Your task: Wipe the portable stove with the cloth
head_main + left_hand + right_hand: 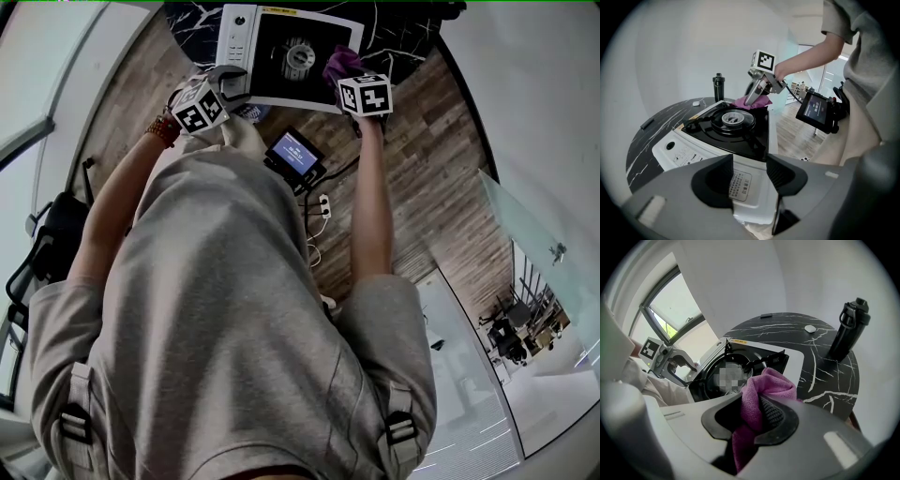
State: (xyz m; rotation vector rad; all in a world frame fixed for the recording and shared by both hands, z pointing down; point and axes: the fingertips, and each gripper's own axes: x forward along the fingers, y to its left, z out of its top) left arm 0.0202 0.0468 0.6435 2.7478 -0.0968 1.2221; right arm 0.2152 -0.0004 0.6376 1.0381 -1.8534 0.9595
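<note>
Room: white walls, plank wood floor [441, 141]. Surface: round bench [787, 324], black stone with white veins. Stove [239, 42]: flat white casing, glossy black top, round burner, on the bench. Cloth [768, 385]: magenta, nubby, bunched at the stove's right edge and clamped in the right hand-held gripper [757, 411]. Left hand-held gripper [750, 169]: jaws apart, stove's white rim between them, gripping nothing. Bottle [846, 331]: black, upright.

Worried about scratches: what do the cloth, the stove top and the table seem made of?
Cloth: pink, likely microfibre by its fine nubbly weave. Stove top: glossy black, probably enamelled metal. Table: black with white veins, marble or marble-look laminate.
</note>
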